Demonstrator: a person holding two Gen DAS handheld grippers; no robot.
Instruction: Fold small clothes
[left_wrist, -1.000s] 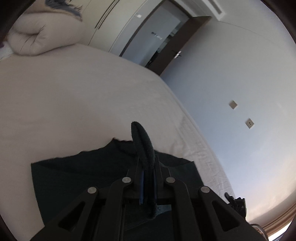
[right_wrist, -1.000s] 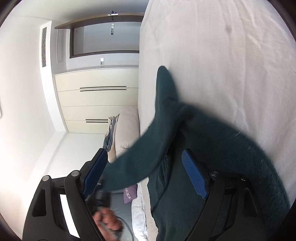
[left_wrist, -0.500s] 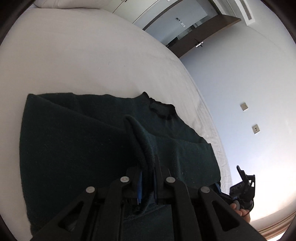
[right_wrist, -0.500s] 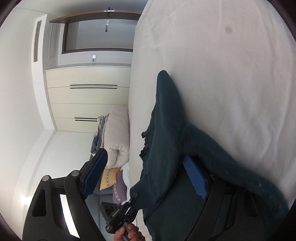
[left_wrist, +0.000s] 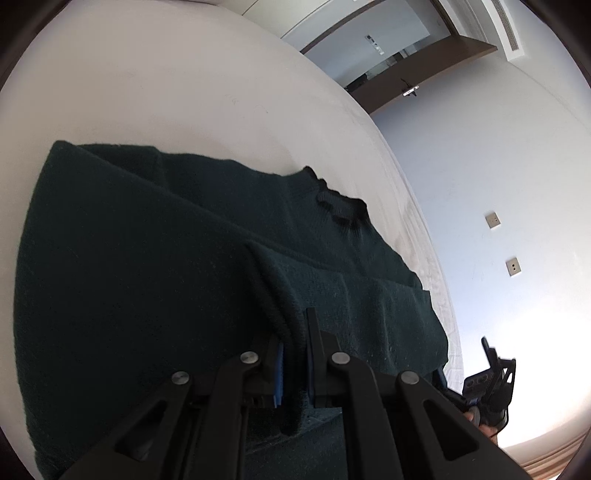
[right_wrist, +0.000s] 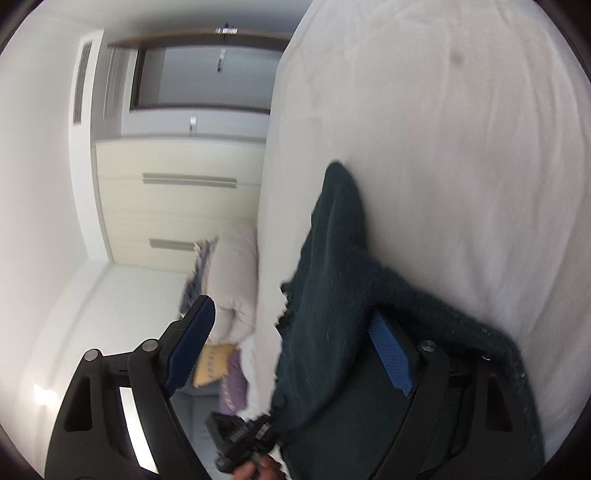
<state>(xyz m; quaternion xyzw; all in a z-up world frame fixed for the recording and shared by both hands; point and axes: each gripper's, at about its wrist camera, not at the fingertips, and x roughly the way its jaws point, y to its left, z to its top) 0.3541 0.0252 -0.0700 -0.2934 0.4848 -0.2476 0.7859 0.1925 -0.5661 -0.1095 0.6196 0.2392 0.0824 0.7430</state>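
Now that the left hand-held gripper (left_wrist: 293, 354) has come down low over the bed, the strip of knit it lifted a second ago no longer stands up as a tall loop in front of the camera: it lies as a flattened ridge running away from the jaws across the body of the dark green sweater (left_wrist: 147, 258). Those jaws are clenched tight on that edge of the sweater, the cloth pinched between the blue pads. Nearest the other camera, the right hand-held gripper (right_wrist: 295, 354) stands wide and released; its far blue pad sits against the knit, but nothing is pinched between the two fingers, and it has drawn slightly back from the cloth it framed a moment before. Beyond both tools the sweater now lies spread on the white bed (left_wrist: 166, 85), its collar (left_wrist: 341, 210) toward the far edge and one folded panel laid across the torso. My reading is that the side fold has just been set down, so the next need is for the left jaws to let go and smooth it. Farther off stand the wardrobe (right_wrist: 177, 206) and the door (left_wrist: 399, 59).
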